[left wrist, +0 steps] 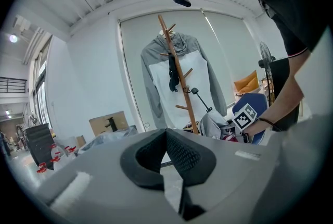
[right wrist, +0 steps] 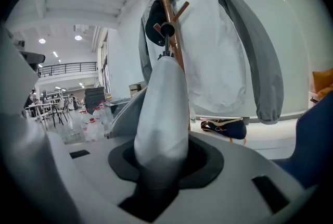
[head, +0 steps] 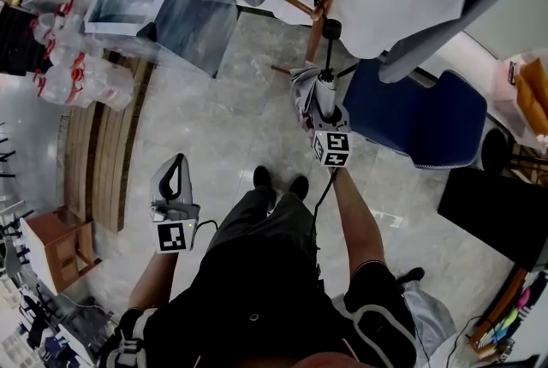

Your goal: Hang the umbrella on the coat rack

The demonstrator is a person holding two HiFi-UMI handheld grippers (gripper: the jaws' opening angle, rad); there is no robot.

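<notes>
Gripping the folded grey umbrella [right wrist: 161, 113] between the clenched jaws of our right gripper [head: 324, 114], we hold it tilted up toward the wooden coat rack [right wrist: 169, 4]. Its black knobbed end [head: 330, 30] is close beside the pole; whether they touch, we cannot tell. A grey-and-white jacket [right wrist: 221, 51] and a dark item hang from the pegs. Our left gripper [head: 174, 182] sits low and well apart from the rack, jaws closed together on nothing. A blue chair [head: 419, 122] stands near the rack on the pale stone floor [head: 223, 127].
</notes>
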